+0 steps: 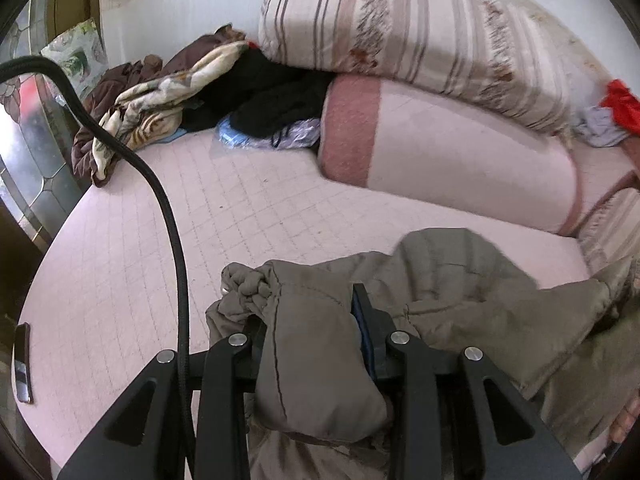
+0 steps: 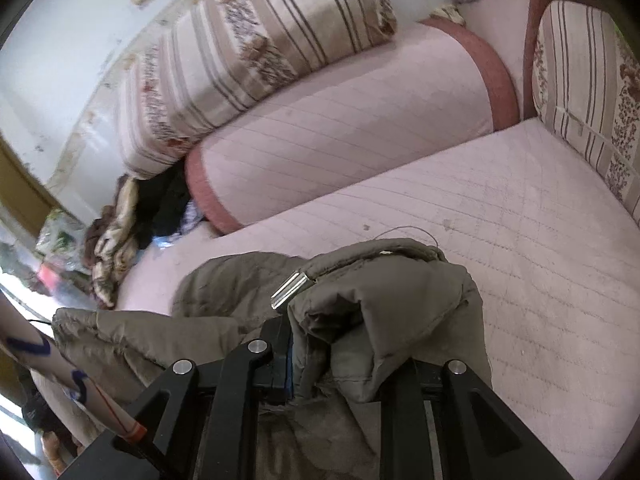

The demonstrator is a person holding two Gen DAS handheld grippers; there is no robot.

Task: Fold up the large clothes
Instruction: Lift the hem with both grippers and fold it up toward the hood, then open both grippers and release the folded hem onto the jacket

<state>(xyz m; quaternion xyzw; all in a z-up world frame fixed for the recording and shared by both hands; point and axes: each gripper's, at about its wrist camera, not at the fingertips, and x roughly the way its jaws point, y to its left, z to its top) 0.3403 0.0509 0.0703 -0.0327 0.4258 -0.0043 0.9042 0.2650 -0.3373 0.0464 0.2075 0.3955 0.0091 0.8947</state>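
An olive-grey padded jacket lies bunched at the near edge of a pink quilted sofa seat. My left gripper is shut on a thick fold of the jacket, with cloth draped over its jaws. In the right wrist view the same jacket shows a silver zipper pull. My right gripper is shut on another fold of the jacket; its right finger is hidden under cloth.
A pink bolster and striped cushions line the sofa back. A heap of brown, patterned and black clothes lies at the far left. A black cable crosses the left view. The seat stretches to the right of the jacket.
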